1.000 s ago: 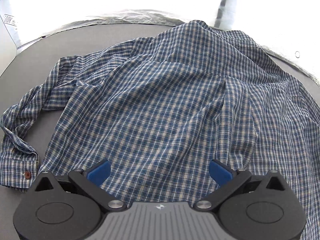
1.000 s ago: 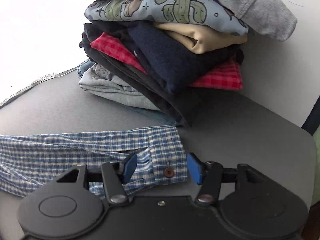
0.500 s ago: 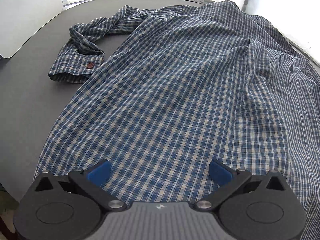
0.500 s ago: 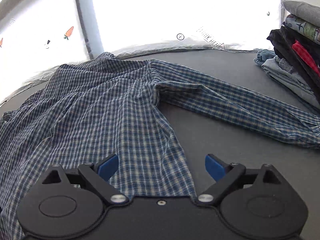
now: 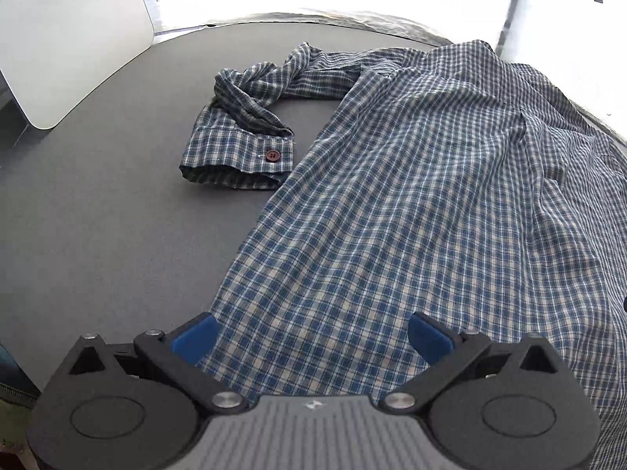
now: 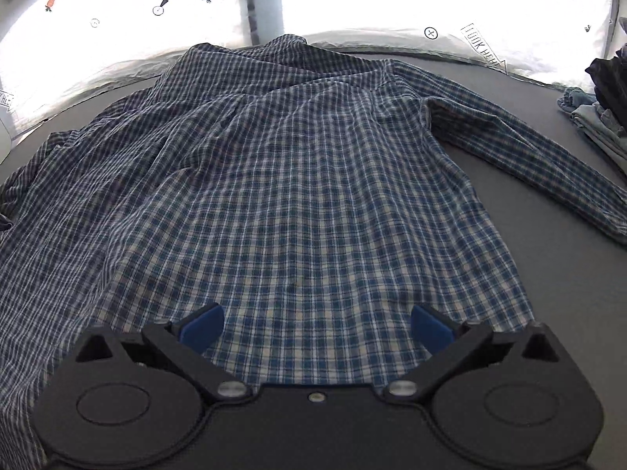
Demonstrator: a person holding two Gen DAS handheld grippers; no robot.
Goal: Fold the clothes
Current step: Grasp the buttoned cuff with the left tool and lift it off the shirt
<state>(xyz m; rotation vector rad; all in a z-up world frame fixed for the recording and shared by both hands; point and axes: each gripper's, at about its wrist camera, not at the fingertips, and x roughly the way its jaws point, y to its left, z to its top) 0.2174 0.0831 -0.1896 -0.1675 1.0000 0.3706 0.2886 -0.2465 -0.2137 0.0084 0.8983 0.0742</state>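
A blue and white plaid shirt [image 5: 411, 196] lies spread back-up on the dark grey table [image 5: 98, 215]. Its left sleeve is bunched, and the buttoned cuff [image 5: 239, 156] lies beside the body. In the right wrist view the same shirt [image 6: 298, 180] fills the middle, with its right sleeve [image 6: 521, 152] stretched out toward the right. My left gripper [image 5: 311, 338] hangs open over the shirt's lower left edge, nothing between its blue pads. My right gripper [image 6: 315, 327] hovers over the hem near the lower right corner; its jaws are opening wide and grip nothing.
A stack of folded clothes [image 6: 599, 105] sits at the table's far right. A white panel [image 5: 70, 39] leans at the far left. A bright white sheet with carrot prints [image 6: 156, 11] runs behind the table's far edge.
The right gripper let go of the right cuff, opened wide and swung left from the clothes stack to the hem. The left gripper slid left toward the shirt's left edge.
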